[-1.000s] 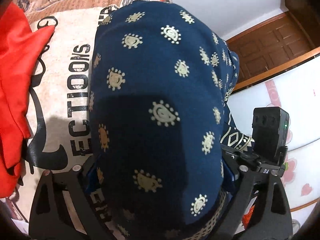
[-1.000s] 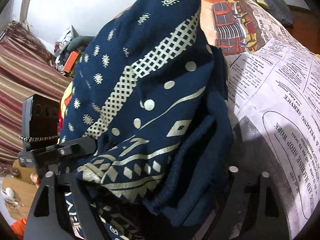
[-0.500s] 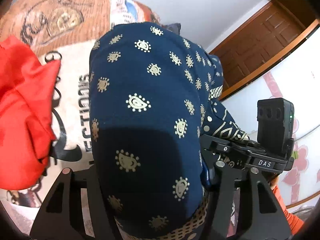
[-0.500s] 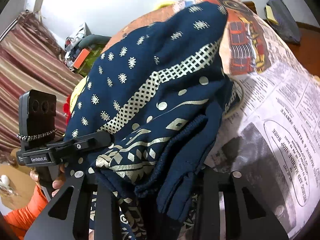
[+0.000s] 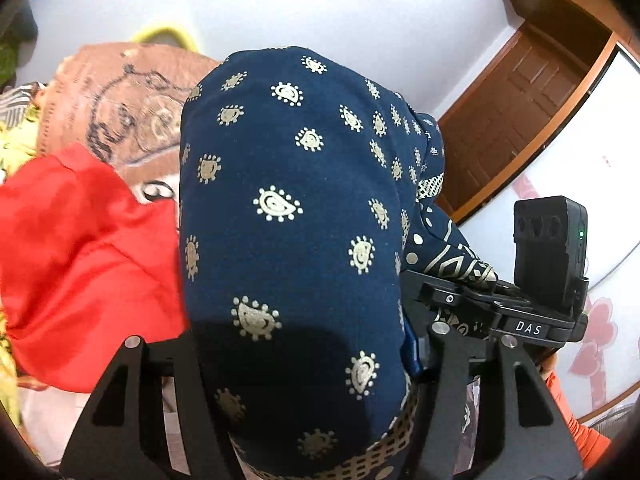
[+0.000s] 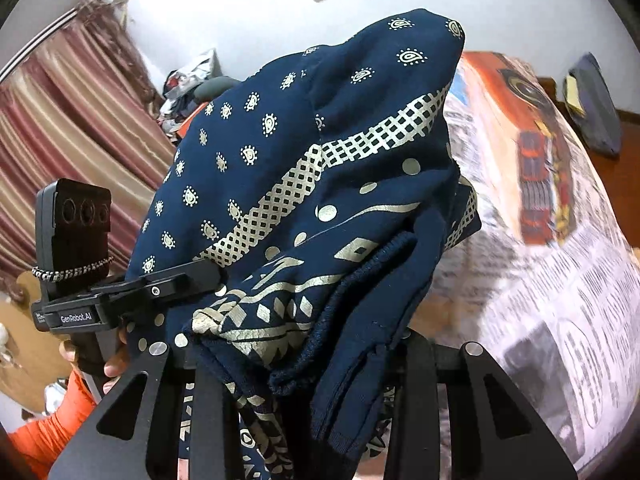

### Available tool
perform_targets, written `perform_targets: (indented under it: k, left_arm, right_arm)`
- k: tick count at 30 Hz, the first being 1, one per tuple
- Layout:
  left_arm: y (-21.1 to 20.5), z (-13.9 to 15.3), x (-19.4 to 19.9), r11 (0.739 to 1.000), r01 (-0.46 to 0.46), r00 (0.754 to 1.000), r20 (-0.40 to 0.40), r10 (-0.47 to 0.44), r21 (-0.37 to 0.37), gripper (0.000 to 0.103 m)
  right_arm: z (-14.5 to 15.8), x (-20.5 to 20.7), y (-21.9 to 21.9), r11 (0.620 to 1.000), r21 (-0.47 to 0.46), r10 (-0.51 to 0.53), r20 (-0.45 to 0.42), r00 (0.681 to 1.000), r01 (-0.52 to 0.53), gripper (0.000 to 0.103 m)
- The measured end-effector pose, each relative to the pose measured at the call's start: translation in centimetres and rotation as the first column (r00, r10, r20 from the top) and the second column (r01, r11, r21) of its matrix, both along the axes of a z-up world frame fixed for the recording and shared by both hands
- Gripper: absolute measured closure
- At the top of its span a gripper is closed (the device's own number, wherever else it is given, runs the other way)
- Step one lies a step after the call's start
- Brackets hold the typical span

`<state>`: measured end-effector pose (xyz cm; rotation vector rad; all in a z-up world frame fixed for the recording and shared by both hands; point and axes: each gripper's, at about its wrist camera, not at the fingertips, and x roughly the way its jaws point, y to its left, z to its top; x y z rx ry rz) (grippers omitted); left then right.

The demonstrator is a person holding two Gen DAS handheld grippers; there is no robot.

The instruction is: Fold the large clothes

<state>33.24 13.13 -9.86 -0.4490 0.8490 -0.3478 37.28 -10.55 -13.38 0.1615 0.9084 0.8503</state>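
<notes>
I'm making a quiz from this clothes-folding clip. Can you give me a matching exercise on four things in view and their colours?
Things:
1. garment clamped in both grippers
2. cloth lying left of it
3. door
4. curtain

Colours:
A. brown wood
B. red
C. navy with cream print
D. maroon and tan stripes

Pairs: 1-C, 2-B, 3-A, 4-D

Red cloth (image 5: 80, 264) on printed bedspread (image 6: 560, 264); brown door (image 5: 516, 120); striped curtain (image 6: 68, 128); white wall (image 5: 340, 4).

A bed under a newspaper-print sheet (image 6: 568, 300) carries a red cloth (image 5: 80, 260) at one side.
</notes>
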Motion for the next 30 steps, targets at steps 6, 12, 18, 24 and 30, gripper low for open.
perform_targets:
  k: [6,12,18,24,30]
  left_arm:
    - [5.3,0.3,-1.1,0.999,-0.053,0.999,0.006,0.053,0.003,0.042]
    - [11.1,-1.2,-1.7,0.992,-0.124,0.992,-0.008,0.124,-0.009,0.042]
    - [16.1,-3.0,-1.3,0.981,-0.192,0.981,-0.031,0.191,-0.021,0.042]
    - [19.6,-6.0,0.8,0.976,-0.219,0.972,-0.086,0.218,-0.004,0.042]
    - [21.3,-10.5,3.3,0.976,-0.217,0.965,-0.145,0.217,0.012,0.042]
  right_arm:
    - [-0.1,0.7,5.4,0.999,-0.01,0.05,0.006,0.999,-0.049,0.072]
    - [-0.8,2.0,11.7,0.994,-0.033,0.1,-0.004,0.995,-0.1,0.072]
    - [-2.2,3.9,17.3,0.988,-0.051,0.143,-0.02,0.99,-0.144,0.072]
    - [-5.4,6.8,20.8,0.986,-0.053,0.155,-0.068,0.986,-0.159,0.072]
    - [-9.3,9.4,22.8,0.986,-0.077,0.138,-0.14,0.98,-0.15,0.072]
